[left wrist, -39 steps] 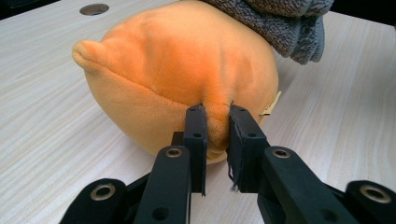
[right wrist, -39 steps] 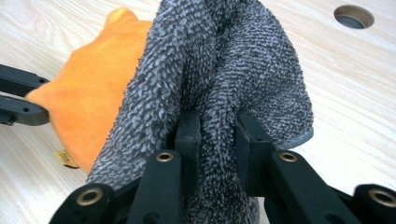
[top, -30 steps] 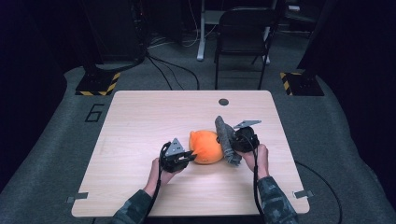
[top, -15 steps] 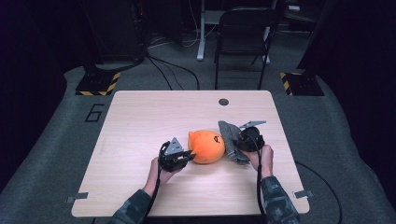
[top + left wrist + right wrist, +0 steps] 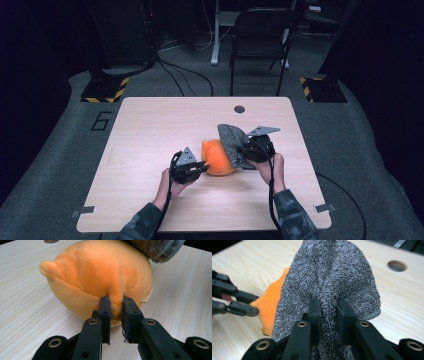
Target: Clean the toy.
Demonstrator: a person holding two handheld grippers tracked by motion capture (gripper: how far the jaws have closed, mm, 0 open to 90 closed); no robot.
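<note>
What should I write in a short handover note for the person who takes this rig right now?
Left gripper: shut on a fold of the orange plush toy, which rests on the table.
Right gripper: shut on the grey terry cloth, held against the toy's right side, with its upper part raised above the toy.
Done: both grips are secure.
Left: my guess is that the cloth goes over or comes off the toy; the pictures do not settle which. Keep both grips until you decide.

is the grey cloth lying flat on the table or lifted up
Lifted. The right gripper pinches a bunched fold of the grey cloth, which stands up over the orange plush that the left gripper holds on the table.
</note>
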